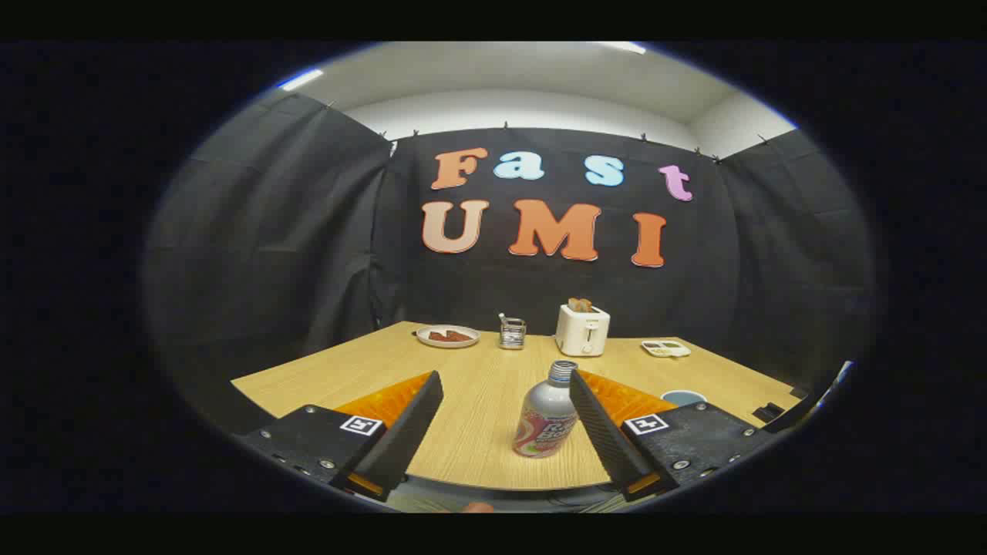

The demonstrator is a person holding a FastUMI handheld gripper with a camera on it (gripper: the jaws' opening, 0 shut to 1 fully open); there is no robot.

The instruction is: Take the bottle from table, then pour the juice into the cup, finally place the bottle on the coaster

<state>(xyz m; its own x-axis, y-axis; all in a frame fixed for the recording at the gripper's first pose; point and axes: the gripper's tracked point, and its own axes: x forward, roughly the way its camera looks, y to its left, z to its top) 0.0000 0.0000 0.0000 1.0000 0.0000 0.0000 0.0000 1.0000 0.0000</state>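
A silver bottle (546,416) with a pink and green label and a ribbed open neck stands upright on the wooden table (478,401), near its front edge. My gripper (505,384) is open above the front edge, fingers spread wide. The bottle stands just ahead of the fingers, close against the inner side of the right finger (605,432) and well clear of the left finger (405,432). A blue cup (683,397) peeks out beyond the right finger, to the right of the bottle.
Along the back of the table stand a plate with reddish food (448,336), a small metal holder (511,332), a white toaster with bread in it (582,329) and a flat white device (665,348). Black cloth walls close in the booth.
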